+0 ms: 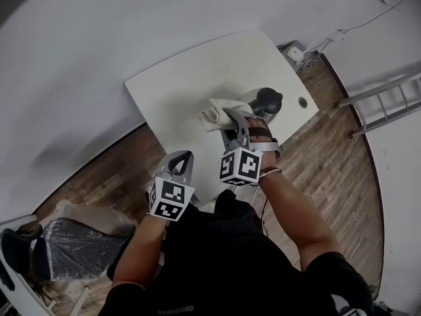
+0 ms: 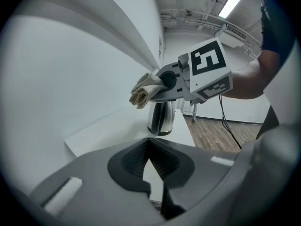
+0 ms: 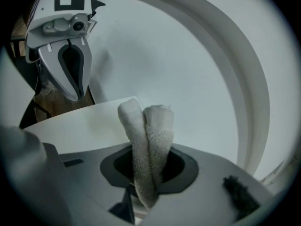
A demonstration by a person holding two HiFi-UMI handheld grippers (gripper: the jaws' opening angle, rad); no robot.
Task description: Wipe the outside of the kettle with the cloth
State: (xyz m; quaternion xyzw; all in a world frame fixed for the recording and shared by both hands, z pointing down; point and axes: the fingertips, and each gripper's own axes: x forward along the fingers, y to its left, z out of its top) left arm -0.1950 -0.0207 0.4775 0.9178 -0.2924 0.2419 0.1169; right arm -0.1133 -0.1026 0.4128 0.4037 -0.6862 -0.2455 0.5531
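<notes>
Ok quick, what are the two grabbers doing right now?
Left gripper: shut, nothing between its jaws.
Right gripper: shut on the cloth.

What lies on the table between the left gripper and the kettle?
Only bare table: the left gripper view shows nothing between the left gripper and the kettle. The right gripper holds the cloth higher up, near the kettle's top.

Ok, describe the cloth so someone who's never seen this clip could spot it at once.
Find the white table, then the steel kettle with a black lid standing on it. Just left of the kettle in the head view, the right gripper pinches a folded cream terry cloth. It is the only soft, fuzzy thing there.
</notes>
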